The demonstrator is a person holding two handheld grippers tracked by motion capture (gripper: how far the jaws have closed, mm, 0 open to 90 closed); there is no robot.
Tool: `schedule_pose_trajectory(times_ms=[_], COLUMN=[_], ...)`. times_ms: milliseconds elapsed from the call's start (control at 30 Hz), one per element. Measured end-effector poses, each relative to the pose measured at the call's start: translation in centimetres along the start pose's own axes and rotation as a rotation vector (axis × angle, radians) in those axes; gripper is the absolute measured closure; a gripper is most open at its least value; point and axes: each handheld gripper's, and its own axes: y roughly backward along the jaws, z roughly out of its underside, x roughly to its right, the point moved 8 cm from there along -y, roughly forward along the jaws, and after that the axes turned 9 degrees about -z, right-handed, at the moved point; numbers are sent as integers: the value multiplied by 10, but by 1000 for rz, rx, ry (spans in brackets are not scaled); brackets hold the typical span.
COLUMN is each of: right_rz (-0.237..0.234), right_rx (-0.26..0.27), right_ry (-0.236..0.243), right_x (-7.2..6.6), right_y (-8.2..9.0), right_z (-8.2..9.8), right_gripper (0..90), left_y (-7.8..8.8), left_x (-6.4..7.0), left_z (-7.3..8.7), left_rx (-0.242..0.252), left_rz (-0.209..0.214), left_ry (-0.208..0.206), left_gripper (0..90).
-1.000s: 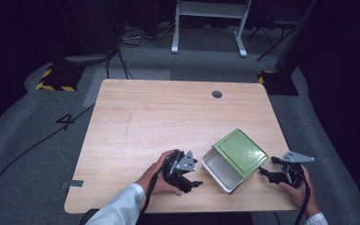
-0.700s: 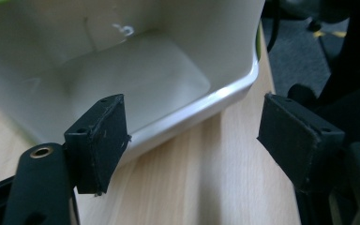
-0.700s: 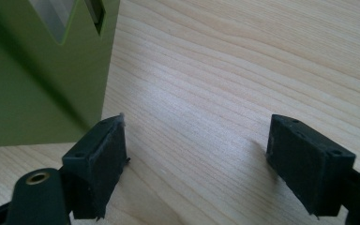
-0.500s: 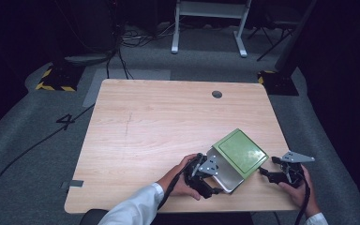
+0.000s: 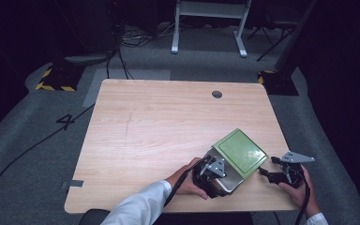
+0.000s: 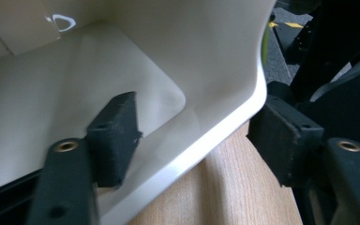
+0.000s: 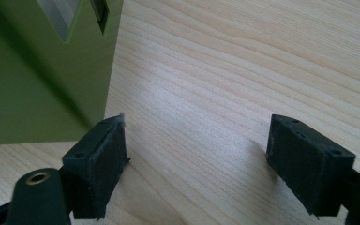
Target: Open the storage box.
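Observation:
A white container [image 5: 230,182] sits at the front right of the wooden table [image 5: 159,126], and a green lid [image 5: 240,153] lies askew over its far part. My left gripper [image 5: 211,172] is at the container's near left corner. In the left gripper view the container's wall [image 6: 201,56] runs between the jaws, one jaw inside and one outside, and the left gripper [image 6: 199,136] is open. My right gripper [image 5: 268,173] stands open on the table just right of the lid. In the right gripper view the lid [image 7: 37,84] is beside the left jaw, and nothing lies between the jaws of the right gripper [image 7: 206,154].
A round cable hole [image 5: 217,94] sits near the table's far edge. Behind the table stands a white frame [image 5: 208,18], with cables on the floor and a yellow-black striped base [image 5: 56,79] at far left. The table's front edge is close below both hands.
My left gripper has moved right across the table to the container's near corner, and its jaws now straddle the wall. The right gripper and the lid have stayed put.

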Motion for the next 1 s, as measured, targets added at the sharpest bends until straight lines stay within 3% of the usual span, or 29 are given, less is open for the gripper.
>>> schedule_pose_trajectory(times_ms=[233,500,1000], right_rz=[-2,-2,-7], right_rx=[-1,-1,-1], right_ry=[2,2,5], right_x=[0,0,-1], right_y=[0,0,0], right_z=[0,0,0], right_gripper=[207,207,207], left_y=[13,27,41], left_x=[11,23,34], left_z=[10,32,46], left_rx=[-35,-80,-57], left_rz=[44,47,49], left_ry=[-21,-32,-23], left_gripper=[399,392,383])
